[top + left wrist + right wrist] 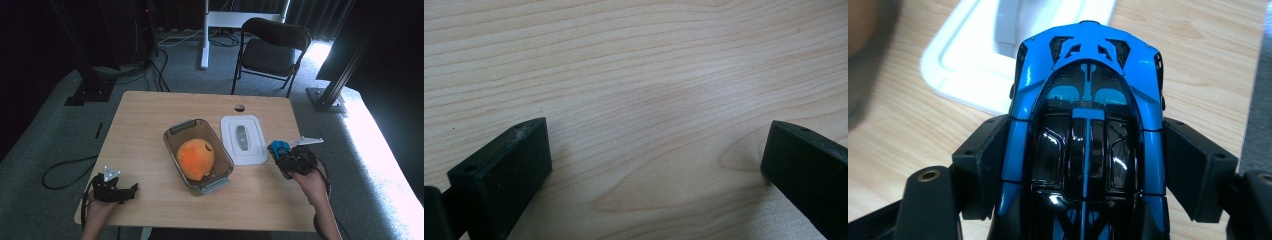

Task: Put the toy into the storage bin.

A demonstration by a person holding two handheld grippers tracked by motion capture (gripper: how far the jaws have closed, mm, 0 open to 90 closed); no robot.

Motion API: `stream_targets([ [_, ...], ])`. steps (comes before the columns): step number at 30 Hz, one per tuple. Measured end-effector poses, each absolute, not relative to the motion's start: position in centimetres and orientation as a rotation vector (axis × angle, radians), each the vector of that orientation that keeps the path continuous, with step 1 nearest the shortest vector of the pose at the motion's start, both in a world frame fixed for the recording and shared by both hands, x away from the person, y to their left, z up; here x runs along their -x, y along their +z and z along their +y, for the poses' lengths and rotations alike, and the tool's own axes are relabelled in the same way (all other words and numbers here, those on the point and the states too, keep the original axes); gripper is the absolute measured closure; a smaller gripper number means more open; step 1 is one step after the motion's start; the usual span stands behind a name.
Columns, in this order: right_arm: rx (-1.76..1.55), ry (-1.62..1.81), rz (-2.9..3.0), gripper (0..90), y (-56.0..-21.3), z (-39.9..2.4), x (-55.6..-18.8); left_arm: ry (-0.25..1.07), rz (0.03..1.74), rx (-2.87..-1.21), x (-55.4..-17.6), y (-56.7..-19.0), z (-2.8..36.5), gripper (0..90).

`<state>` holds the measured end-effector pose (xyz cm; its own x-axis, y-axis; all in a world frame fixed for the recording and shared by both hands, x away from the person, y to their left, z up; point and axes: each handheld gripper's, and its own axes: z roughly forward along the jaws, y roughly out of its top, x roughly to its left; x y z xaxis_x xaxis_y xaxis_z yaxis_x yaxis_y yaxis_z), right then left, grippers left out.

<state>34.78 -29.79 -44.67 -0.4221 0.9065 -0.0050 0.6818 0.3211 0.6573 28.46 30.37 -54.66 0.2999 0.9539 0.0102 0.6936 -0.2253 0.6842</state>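
Right gripper (pixel 1088 165) clamps blue toy car (pixel 1087 115) | left gripper (pixel 654 165) wide, empty | risk: glossy car slipping onto white lid (pixel 243 140)

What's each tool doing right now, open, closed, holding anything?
Left tool: open, nothing between the jaws, over bare table.
Right tool: closed on the blue toy car, beside the white lid.

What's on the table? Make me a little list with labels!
right gripper: shut on the blue toy car
left gripper: open, nothing between its jaws, over bare table
clear box: open, holds an orange ball
white lid: flat on the table, right of the box
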Motion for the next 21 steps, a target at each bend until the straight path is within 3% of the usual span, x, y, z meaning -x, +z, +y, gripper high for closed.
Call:
stream_targets([
  [21,-1.242,0.928,2.266,25.2,-38.7,-23.8,-36.2,0.593,1.458,-2.003,-28.5,-54.7,30.4,0.2],
])
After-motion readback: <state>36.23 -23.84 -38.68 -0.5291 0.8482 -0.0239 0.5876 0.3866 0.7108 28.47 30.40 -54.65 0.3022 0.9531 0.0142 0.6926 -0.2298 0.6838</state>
